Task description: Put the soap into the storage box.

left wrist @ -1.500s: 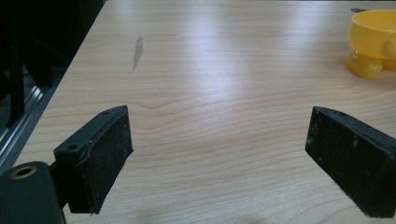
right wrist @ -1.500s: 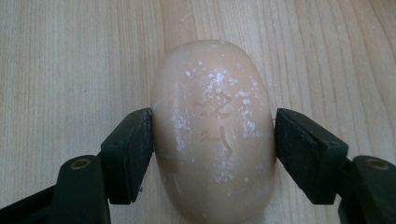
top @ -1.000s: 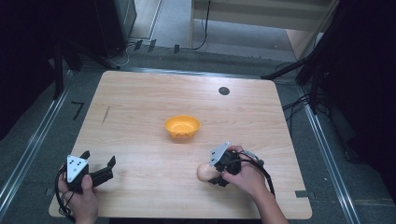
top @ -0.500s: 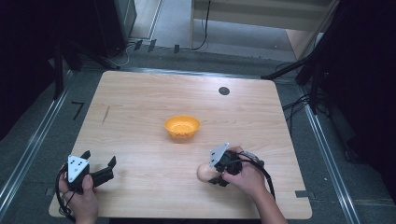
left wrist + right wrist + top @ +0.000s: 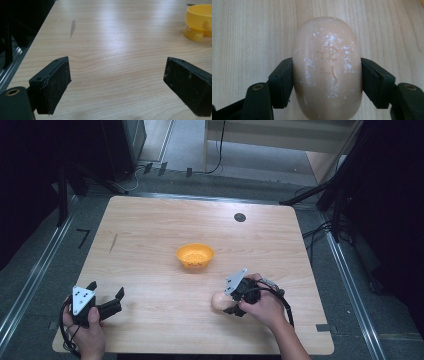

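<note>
One yellow bowl [image 5: 195, 256] is seen at the middle of the table [image 5: 150, 227], well apart from one bar of soap [image 5: 219, 301] near the front edge, with bare wood between them. The soap is clamped by the right gripper [image 5: 227, 304]; stamped characters on it are shown in the right gripper view. The left gripper [image 5: 107, 296] is held with jaws apart over bare wood.
</note>
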